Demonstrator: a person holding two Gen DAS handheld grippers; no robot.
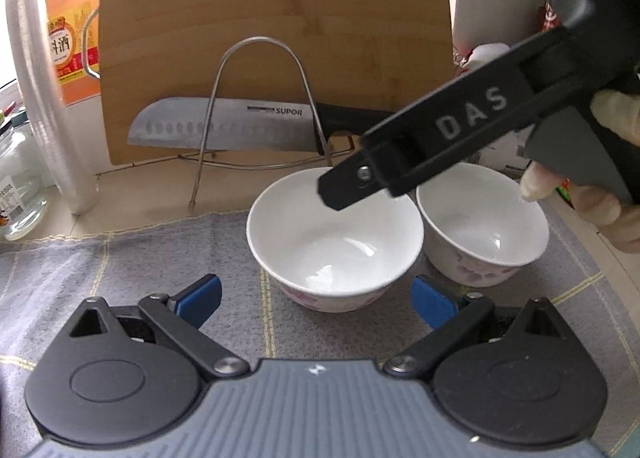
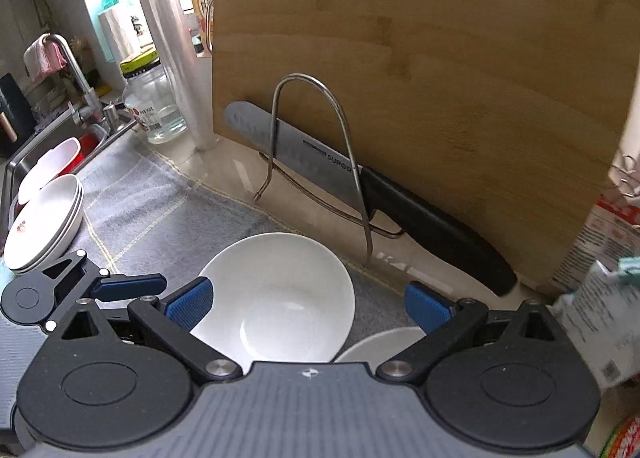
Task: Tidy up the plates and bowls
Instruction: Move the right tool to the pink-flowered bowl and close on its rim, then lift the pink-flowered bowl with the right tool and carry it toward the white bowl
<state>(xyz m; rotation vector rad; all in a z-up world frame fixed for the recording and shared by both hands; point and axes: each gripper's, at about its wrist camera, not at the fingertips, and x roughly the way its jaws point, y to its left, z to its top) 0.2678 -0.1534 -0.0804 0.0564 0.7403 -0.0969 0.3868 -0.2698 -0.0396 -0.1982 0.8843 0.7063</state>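
We held both grippers low over a grey checked cloth (image 1: 132, 258) spread on the counter. Our left gripper (image 1: 316, 300) had its blue-padded jaws spread wide and gripped nothing; just ahead of it stood the nearer bowl (image 1: 334, 246), white with pink flowers on its outer wall, upright on the cloth. A second bowl (image 1: 482, 226) of the same pattern sat just beside it on the right — whether their rims touched we could not tell. Our right gripper (image 2: 308, 304) was likewise released and empty, its jaws wide apart above the nearer bowl; in the left wrist view it reached in from the upper right, its black tip over that bowl's far rim, with a gloved hand (image 1: 618, 202) on its handle. Behind the bowls a wooden cutting board (image 1: 276, 34) leaned upright in a wire rack (image 1: 260, 98), and a kitchen knife (image 1: 240, 126) lay across the board's foot. Far to the left, near the sink (image 2: 24, 162), a stack of white plates (image 2: 42, 226) rested at the cloth's edge, well apart from the bowls.
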